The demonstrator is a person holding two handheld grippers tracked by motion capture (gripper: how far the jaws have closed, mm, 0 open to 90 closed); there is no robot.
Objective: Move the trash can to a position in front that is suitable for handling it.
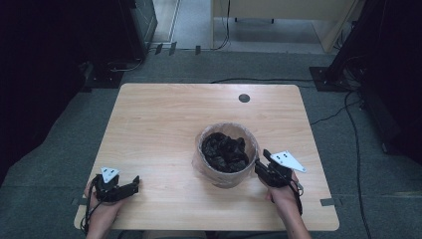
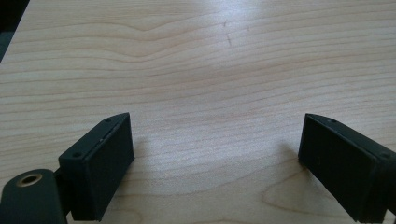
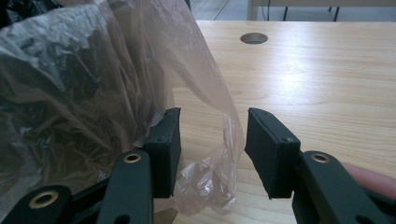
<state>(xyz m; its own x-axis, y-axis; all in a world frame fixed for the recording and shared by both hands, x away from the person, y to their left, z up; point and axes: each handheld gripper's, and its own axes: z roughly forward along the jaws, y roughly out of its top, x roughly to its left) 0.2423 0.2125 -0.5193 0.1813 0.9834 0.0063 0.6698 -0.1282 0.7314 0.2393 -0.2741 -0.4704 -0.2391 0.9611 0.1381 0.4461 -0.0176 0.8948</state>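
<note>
**Here the right claw stands at the bag's edge**

Just ahead of the right claw (image 3: 212, 154) a loose fold of the clear plastic bag (image 3: 93, 93) hangs between its jaws, which stand partly apart; whether the pads press on it I cannot tell. The bag lines a round bin (image 1: 226, 174) holding dark crumpled stuff (image 1: 225, 152), left of that claw. The left claw (image 2: 215, 163) rests wide open over bare tabletop (image 2: 210, 70), well apart from the bin.

A clear plastic bag (image 1: 226, 154) stands open and upright on the table (image 1: 149, 124), near its right edge, full of dark crumpled stuff (image 1: 225, 152)
</note>
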